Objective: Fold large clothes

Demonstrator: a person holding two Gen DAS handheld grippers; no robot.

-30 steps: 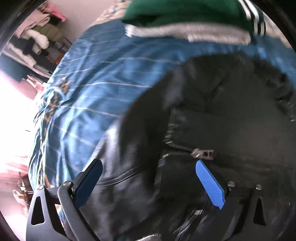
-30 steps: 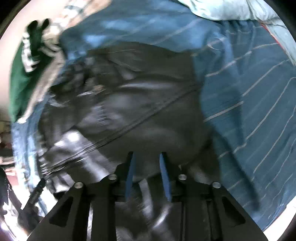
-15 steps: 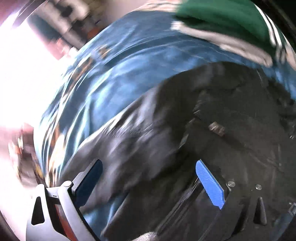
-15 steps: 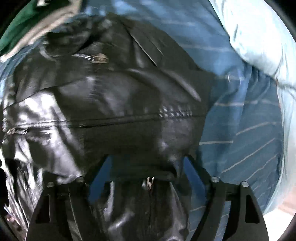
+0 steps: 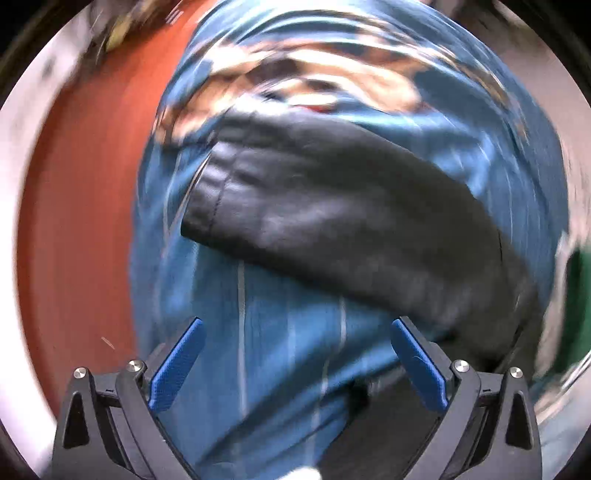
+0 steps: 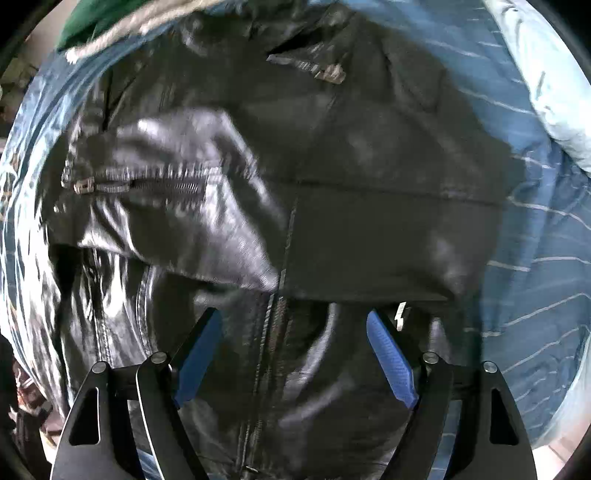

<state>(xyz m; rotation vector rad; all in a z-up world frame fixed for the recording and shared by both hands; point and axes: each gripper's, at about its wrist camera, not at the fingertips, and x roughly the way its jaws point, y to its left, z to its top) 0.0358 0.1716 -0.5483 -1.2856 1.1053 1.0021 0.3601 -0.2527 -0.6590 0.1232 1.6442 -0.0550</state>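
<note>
- Left claw (image 5: pixel 295 363) gapes wide, gripping nothing, above the blue striped bedspread (image 5: pixel 280 354).
- Just beyond it, a black sleeve (image 5: pixel 332 221) of the jacket lies across the bedspread; red floor (image 5: pixel 85 206) shows at left.
- Right claw (image 6: pixel 295 356) is also wide and empty over the leather jacket (image 6: pixel 369 221), spread on the bed, zipper (image 6: pixel 140 182) at left.
- A green garment (image 6: pixel 99 18) lies past the collar.

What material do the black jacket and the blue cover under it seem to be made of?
Black jacket: probably leather or imitation leather, glossy, with bright highlights, stitched seams and a metal zipper. Blue cover: seemingly soft woven fabric, matte, with thin pale stripes and gentle wrinkles.
</note>
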